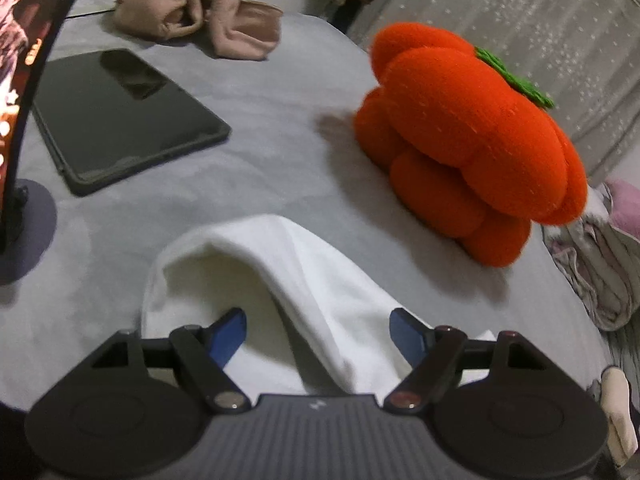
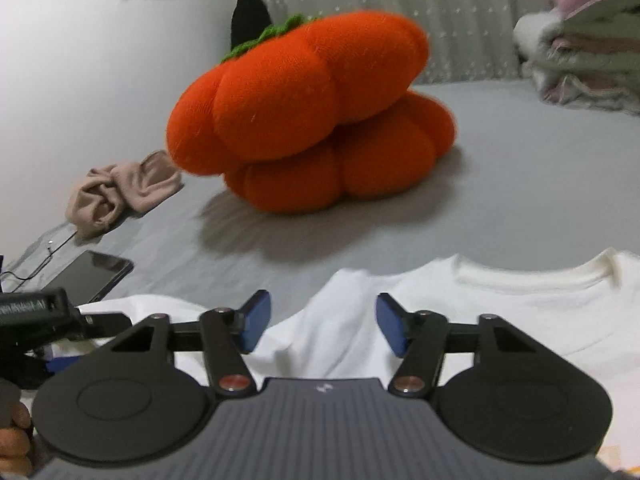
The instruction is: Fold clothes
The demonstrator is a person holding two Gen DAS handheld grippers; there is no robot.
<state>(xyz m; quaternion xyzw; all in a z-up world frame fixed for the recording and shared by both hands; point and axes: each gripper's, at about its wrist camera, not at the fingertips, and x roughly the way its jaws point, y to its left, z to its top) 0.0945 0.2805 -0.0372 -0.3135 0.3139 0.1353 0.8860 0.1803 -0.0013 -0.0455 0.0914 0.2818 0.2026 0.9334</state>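
— Grey bedsheet fills both views, with a speckled grey curtain behind it. What lies on the sheet?

— A white T-shirt at the near edge. In the right wrist view its ribbed collar shows at the right, and a sleeve of it lies folded over under the left wrist camera.

— Any boxes, baskets, anything holding things?

— None that I can make out. Everything sits loose on the sheet: an orange pumpkin cushion with a green stalk, a crumpled beige garment far back, a black tablet lying flat, and a heap of pale folded laundry at the right edge with something pink on top.

— How does the left gripper stand?

— Its blue pads are wide apart, over the folded sleeve. A ridge of white cloth runs between them, but neither pad presses on it.

— And the right gripper?

— Pads apart as well, a little narrower, above the shoulder part of the shirt. Cloth shows between them; no pad is touching it that I can see.

— Anything else close by?

— At the left edge of the right wrist view the other gripper's black body shows, with the person's hand below it. A curved screen on a round foot stands at the far left of the left wrist view.
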